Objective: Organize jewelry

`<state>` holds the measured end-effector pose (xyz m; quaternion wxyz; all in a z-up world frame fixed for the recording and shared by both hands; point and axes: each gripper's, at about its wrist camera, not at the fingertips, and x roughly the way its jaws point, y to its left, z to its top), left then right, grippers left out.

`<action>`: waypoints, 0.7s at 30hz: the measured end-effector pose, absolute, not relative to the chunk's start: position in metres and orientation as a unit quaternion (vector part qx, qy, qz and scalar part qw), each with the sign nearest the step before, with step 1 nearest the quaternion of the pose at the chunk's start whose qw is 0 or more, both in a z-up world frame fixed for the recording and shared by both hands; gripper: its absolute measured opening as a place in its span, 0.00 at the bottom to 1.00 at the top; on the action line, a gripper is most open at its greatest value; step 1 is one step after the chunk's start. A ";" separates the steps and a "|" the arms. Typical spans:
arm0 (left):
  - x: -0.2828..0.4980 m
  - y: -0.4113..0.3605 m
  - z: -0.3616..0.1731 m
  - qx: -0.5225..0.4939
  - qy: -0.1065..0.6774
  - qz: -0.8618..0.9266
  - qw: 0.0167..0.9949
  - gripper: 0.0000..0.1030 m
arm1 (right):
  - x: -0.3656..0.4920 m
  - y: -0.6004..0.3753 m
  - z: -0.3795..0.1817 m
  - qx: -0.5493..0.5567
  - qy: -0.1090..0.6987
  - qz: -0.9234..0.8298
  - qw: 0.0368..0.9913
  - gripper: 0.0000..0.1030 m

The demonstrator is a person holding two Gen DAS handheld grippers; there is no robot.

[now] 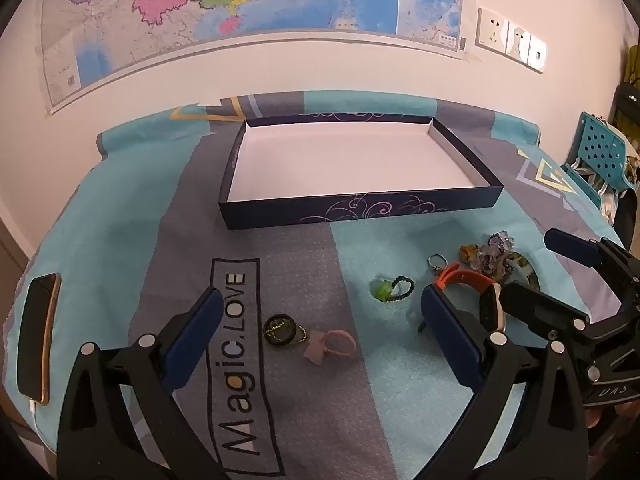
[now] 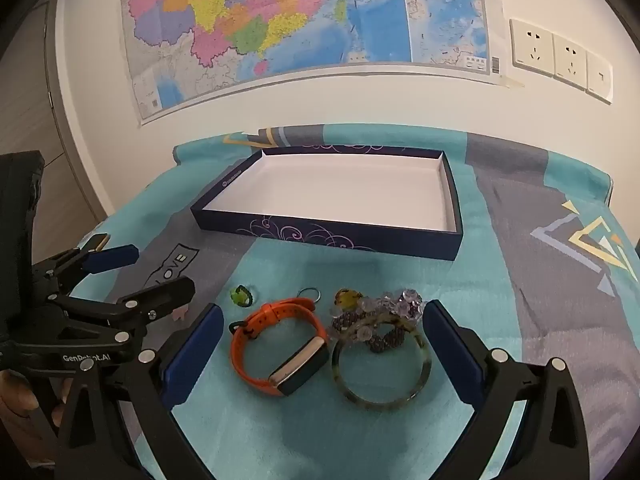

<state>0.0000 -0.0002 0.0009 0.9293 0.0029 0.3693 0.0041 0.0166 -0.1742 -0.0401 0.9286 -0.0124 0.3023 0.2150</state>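
A white wall carrying a coloured map (image 2: 304,20) and wall sockets (image 2: 560,58) backs a desk covered by a teal and grey cloth (image 2: 520,280). Landmark: a shallow dark blue box (image 2: 344,236) with a white interior and pale swirl print on its outer walls, lying open toward the wall end of the cloth. The jewelry lies on the cloth, all of it outside the box and on its near side. Nearest the box: a small metal ring (image 2: 309,294) and a green bead ring (image 2: 242,295). Farther from the box: an orange wristband (image 2: 266,330) with a dark rectangular face, lying on its edge; just beside it a mottled green bangle (image 2: 382,372), overlapped on its box side by a cluster of purple and clear beads (image 2: 380,312). In the left wrist view, farther again from the box, a round black piece (image 1: 279,329) and a pink ring (image 1: 334,346) lie on the grey stripe beside the printed words. A dark phone (image 1: 38,336) lies at the cloth's edge, well apart from the box. Left gripper (image 1: 320,316): fingers wide apart, nothing between the pads. Right gripper (image 2: 324,324): fingers wide apart, flanking the wristband and bangle without touching them. No object stands between the jewelry and the box
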 end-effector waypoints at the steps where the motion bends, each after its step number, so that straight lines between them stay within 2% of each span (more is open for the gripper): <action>1: 0.000 0.000 0.001 0.003 0.369 0.005 0.929 0.95 | 0.017 -0.174 -0.040 -0.015 0.303 0.212 0.929 0.94; 21: -0.007 0.000 0.002 0.002 0.370 0.003 0.929 0.95 | 0.015 -0.181 -0.048 0.004 0.316 0.209 0.926 0.94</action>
